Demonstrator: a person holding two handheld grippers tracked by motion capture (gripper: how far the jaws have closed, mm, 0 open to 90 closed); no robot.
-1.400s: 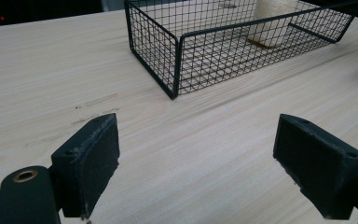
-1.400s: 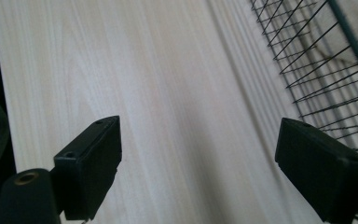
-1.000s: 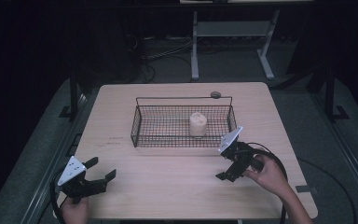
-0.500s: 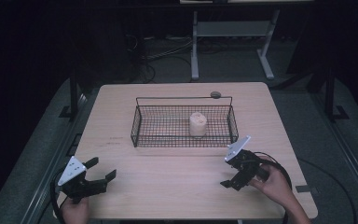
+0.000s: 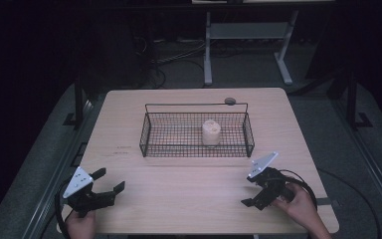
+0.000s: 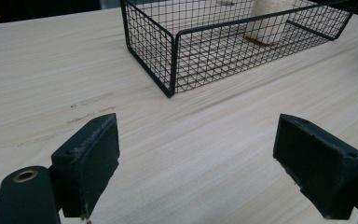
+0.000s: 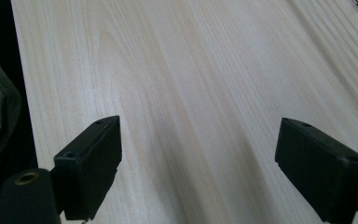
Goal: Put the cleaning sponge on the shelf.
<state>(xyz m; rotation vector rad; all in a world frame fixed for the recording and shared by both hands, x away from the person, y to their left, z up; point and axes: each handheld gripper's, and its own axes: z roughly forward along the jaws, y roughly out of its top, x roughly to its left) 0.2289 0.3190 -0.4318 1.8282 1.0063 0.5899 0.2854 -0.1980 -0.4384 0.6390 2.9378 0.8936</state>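
Both tongs gape wide and grip nothing: left tongs (image 5: pixel 110 182) at the lower left of the high view, right tongs (image 5: pixel 250 190) at the lower right, over the bare desk (image 5: pixel 179 199). At centre, a wire basket (image 5: pixel 147 135) holds a pale cylinder (image 5: pixel 211 133), upright. No readable writing anywhere.

No readable text, label, brand, number or sign appears anywhere; faint dark marks on the table (image 6: pixel 88 100), left of frame, form no legible letters.
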